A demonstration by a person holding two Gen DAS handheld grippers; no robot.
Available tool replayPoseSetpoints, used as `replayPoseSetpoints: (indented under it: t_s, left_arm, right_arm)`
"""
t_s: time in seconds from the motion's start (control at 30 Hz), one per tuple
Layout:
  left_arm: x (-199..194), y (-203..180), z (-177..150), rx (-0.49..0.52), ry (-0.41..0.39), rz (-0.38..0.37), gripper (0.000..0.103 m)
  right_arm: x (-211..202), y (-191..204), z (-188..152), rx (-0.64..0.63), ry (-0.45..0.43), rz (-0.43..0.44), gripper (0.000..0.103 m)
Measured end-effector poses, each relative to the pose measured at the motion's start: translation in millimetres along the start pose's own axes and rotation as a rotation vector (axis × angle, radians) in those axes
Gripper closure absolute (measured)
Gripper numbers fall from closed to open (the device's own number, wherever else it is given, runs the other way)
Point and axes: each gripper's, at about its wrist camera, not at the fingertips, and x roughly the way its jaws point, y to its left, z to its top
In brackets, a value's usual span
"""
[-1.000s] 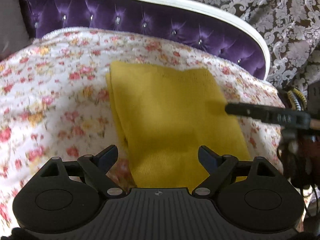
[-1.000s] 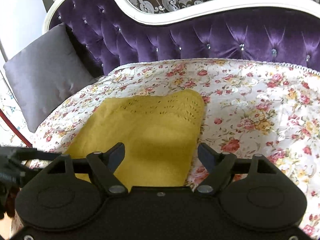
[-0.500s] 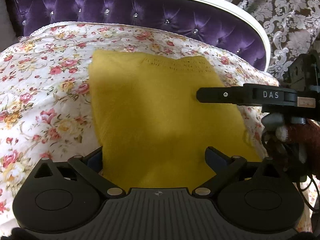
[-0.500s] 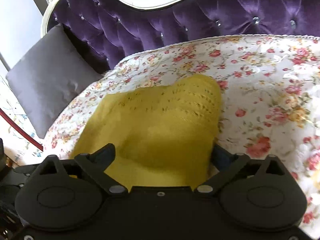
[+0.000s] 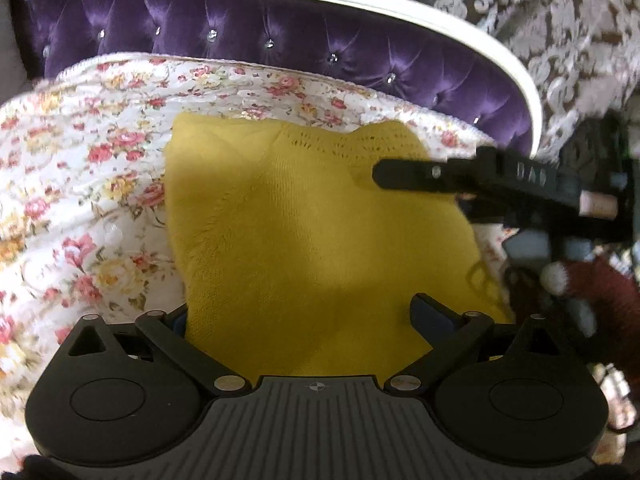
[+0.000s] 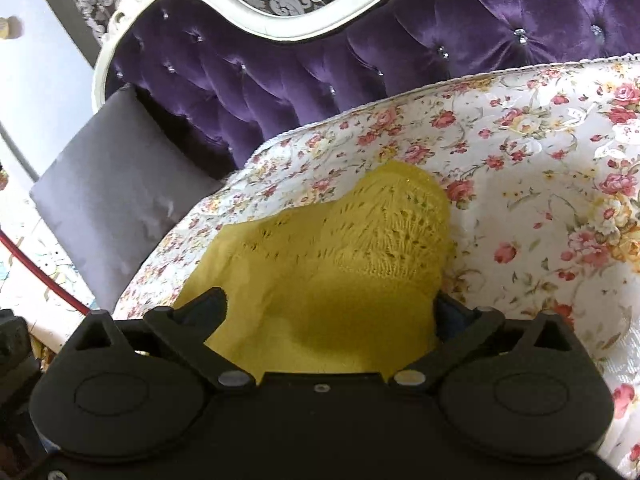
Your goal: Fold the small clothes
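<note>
Both claws, left claw (image 5: pixel 298 316) and right claw (image 6: pixel 330 308), sit wide apart astride the yellow knit's (image 5: pixel 304 232) near edge, apparently ready to pinch and fold it toward the purple headboard (image 5: pixel 248 36).

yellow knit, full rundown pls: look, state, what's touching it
The yellow knit is a small mustard garment, soft and fuzzy, with an openwork lace band along its far edge. It lies folded and slightly rumpled on the floral quilt. The near edge runs between the open fingers of both grippers; actual contact cannot be told.

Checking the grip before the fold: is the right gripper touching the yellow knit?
Touching. The right wrist view shows the yellow knit bunched between the open right gripper, covering its right finger.
</note>
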Motion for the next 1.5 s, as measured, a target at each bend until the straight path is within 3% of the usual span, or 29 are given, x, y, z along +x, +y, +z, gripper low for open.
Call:
replayPoseSetpoints:
  t_s: [0.03,0.07,0.1,0.13,0.17,0.23,0.3,0.53,0.8,0.93,1.07,1.2,1.27,1.33,1.43,1.5]
  left_arm:
    - [-2,4,0,-0.033,-0.005,-0.022,0.003]
    - [-4,7,0,-0.061,-0.007,-0.043,0.004]
    - [-6,10,0,-0.085,-0.005,-0.063,0.009]
    - [-7,11,0,-0.094,0.0,-0.073,0.021]
    - [-8,12,0,-0.097,0.003,-0.08,0.03]
    - [-9,11,0,-0.101,0.018,-0.059,0.075]
    - [-8,10,-1,-0.081,0.046,-0.044,0.083]
    - [-28,-8,-17,-0.069,0.118,-0.096,0.085]
    - [-69,-38,-70,-0.037,0.216,-0.166,0.085]
    - [-85,-51,-102,-0.018,0.258,-0.182,0.084]
    - [-101,-56,-118,0.01,0.234,-0.151,0.083]
    - [-118,-56,-123,0.022,0.235,-0.107,0.082]
    - [-132,-63,-119,0.058,0.205,-0.056,0.082]
    - [-150,-74,-110,0.129,0.111,0.013,0.082]
    - [-155,-93,-95,0.221,-0.028,0.091,0.078]
    - [-143,-102,-87,0.238,-0.073,0.122,0.074]
  right_arm:
    - [-2,0,0,-0.006,0.001,-0.008,0.012]
    - [-3,1,0,-0.013,0.009,-0.012,0.03]
    - [-4,1,0,-0.022,0.018,-0.034,0.038]
    - [-5,0,1,-0.025,0.024,-0.054,0.046]
    - [-6,-2,1,-0.017,0.03,-0.047,0.049]
    - [-8,-7,1,0.02,0.033,-0.038,0.053]
    - [-10,-7,1,0.039,0.033,-0.045,0.054]
    - [-39,8,-15,0.043,0.066,-0.108,0.055]
    - [-107,28,-79,0.101,0.128,-0.144,0.054]
    - [-136,40,-109,0.088,0.147,-0.171,0.046]
    - [-160,45,-125,0.056,0.111,-0.267,0.03]
    - [-191,46,-126,0.069,0.002,-0.319,0.03]
    - [-205,53,-123,0.036,-0.064,-0.344,0.03]
    - [-209,61,-120,-0.012,-0.103,-0.36,0.033]
    - [-198,74,-114,-0.107,-0.113,-0.381,0.041]
    - [-182,79,-110,-0.156,-0.107,-0.384,0.045]
